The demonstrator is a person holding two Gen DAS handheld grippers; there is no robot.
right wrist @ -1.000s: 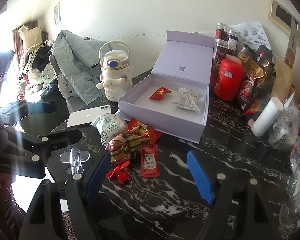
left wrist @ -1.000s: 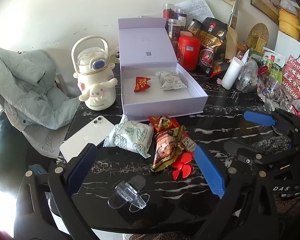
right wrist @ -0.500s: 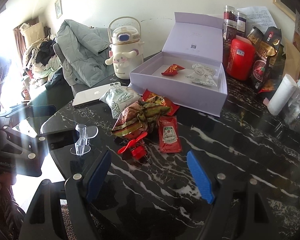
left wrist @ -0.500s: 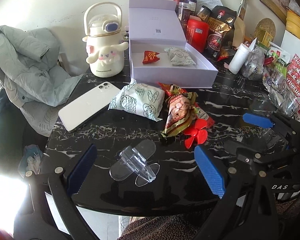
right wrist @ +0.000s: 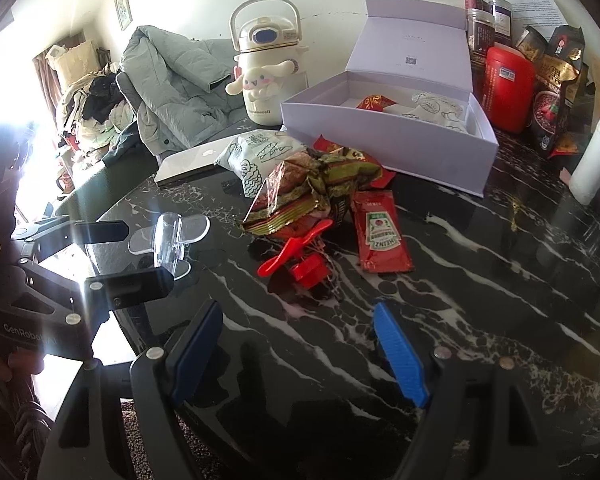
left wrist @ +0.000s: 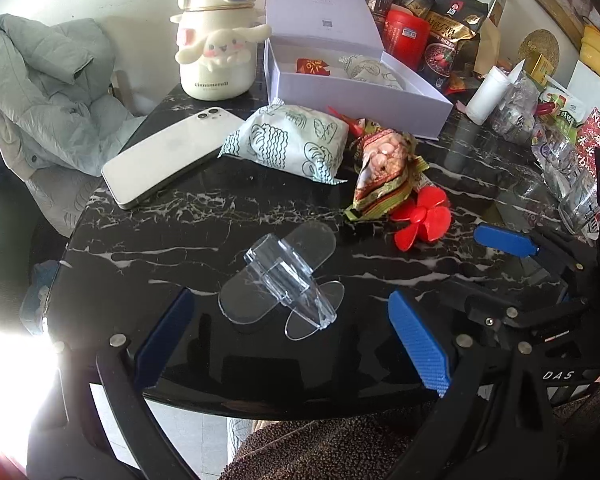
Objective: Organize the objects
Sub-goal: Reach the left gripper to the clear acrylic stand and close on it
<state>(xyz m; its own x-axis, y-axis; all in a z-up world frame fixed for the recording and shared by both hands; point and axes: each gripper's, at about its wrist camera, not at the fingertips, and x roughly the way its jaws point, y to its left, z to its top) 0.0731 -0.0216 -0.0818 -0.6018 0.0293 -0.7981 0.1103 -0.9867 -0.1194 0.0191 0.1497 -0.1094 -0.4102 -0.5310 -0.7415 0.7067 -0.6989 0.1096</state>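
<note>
A clear plastic stand (left wrist: pixel 284 284) lies on the black marble table (left wrist: pixel 204 216), just ahead of my open, empty left gripper (left wrist: pixel 292 340). Behind it lie a red fan (left wrist: pixel 420 220), a crumpled snack packet (left wrist: pixel 384 168), a white patterned pouch (left wrist: pixel 288 140) and a white phone (left wrist: pixel 168 156). An open lilac box (left wrist: pixel 356 76) holds a red packet and a pale pouch. My right gripper (right wrist: pixel 300 352) is open and empty, short of the red fan (right wrist: pixel 300 256) and a ketchup sachet (right wrist: pixel 380 236). The stand (right wrist: pixel 168 240) also shows at its left.
A cream cartoon kettle (left wrist: pixel 216 40) stands left of the box. Red canister (left wrist: pixel 408 36), jars and food bags crowd the back right. A white roll (left wrist: pixel 486 96) and plastic bags line the right edge. A grey jacket (left wrist: pixel 44 92) hangs off the table's left.
Both grippers have moved forward and lower toward the table. The clear stand now sits just in front of the left jaws, and the red fan is nearer the right gripper. Nothing grasped.
</note>
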